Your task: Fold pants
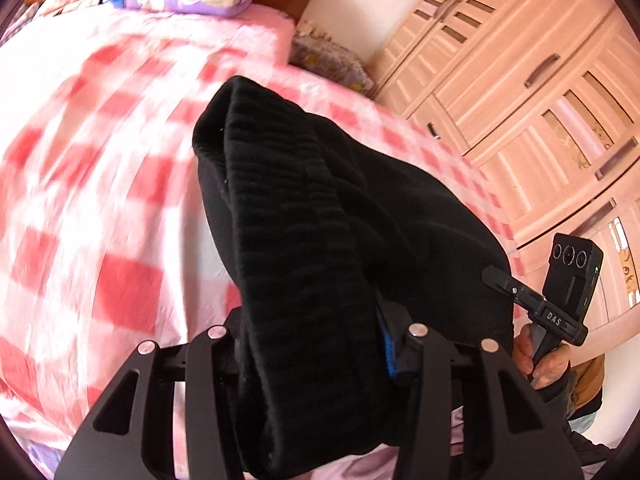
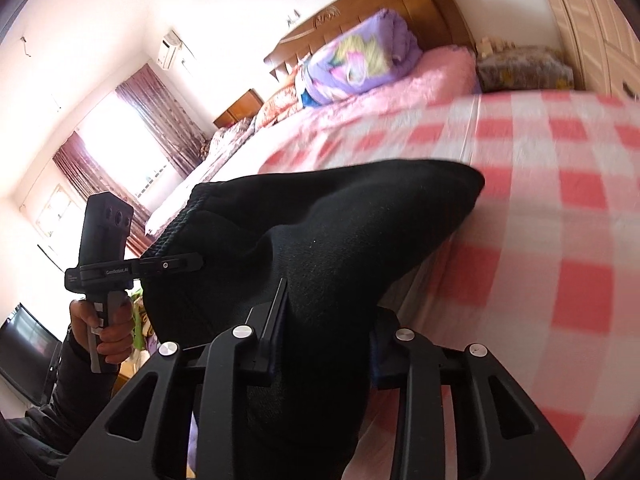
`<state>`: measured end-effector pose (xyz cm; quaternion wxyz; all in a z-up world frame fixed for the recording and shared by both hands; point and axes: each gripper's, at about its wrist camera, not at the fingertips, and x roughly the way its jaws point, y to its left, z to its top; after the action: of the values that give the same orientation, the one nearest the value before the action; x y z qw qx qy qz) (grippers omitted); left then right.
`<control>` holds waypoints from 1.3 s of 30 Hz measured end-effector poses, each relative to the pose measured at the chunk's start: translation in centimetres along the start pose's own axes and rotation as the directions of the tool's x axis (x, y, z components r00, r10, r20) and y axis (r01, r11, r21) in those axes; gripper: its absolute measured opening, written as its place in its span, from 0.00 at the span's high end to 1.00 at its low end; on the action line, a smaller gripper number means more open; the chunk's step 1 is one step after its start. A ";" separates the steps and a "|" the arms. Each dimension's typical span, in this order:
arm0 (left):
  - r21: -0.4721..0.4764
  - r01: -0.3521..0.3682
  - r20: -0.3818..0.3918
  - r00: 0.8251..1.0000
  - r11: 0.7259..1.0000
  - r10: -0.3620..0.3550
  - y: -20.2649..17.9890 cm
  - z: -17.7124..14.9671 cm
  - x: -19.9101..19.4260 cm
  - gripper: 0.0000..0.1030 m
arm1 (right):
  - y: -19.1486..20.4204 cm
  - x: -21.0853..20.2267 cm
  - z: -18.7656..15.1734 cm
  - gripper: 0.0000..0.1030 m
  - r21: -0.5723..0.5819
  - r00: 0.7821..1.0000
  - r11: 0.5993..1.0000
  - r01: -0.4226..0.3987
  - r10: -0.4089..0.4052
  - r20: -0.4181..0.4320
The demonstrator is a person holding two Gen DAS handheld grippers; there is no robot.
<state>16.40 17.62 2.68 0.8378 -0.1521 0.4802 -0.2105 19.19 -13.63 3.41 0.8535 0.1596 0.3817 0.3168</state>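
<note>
Each tool, left (image 1: 316, 344) and right (image 2: 324, 340), clamps the black pants (image 1: 320, 208) (over a checked bedspread (image 1: 100, 184)).

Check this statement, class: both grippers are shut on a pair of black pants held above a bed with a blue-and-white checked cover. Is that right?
One detail is wrong: the bed cover is red-and-white checked, not blue-and-white, as the right wrist view shows. The rest stands: the left gripper and the right gripper are each shut on the black pants, held above the bed.
</note>
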 end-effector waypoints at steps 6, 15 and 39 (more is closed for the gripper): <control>0.068 0.019 0.056 0.998 0.998 -0.023 -3.5 5.4 1.0 0.56 | -1.8 -2.7 5.1 0.68 -0.037 0.994 0.996 0.082 -0.079 0.075; 0.035 0.100 0.024 0.995 0.994 -0.101 -7.3 11.8 10.0 0.56 | -8.6 -3.9 9.5 0.68 0.047 0.970 0.973 0.227 -0.230 0.078; 0.483 -0.380 0.307 0.917 0.789 0.253 -16.9 1.2 16.2 0.11 | -4.5 1.6 -3.4 0.14 -0.351 0.799 0.723 0.595 -0.580 0.160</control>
<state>21.28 -5.06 -0.99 0.9189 0.1470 0.3228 -0.1725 19.31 -15.89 -2.04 0.9309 -0.1336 0.3262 0.0954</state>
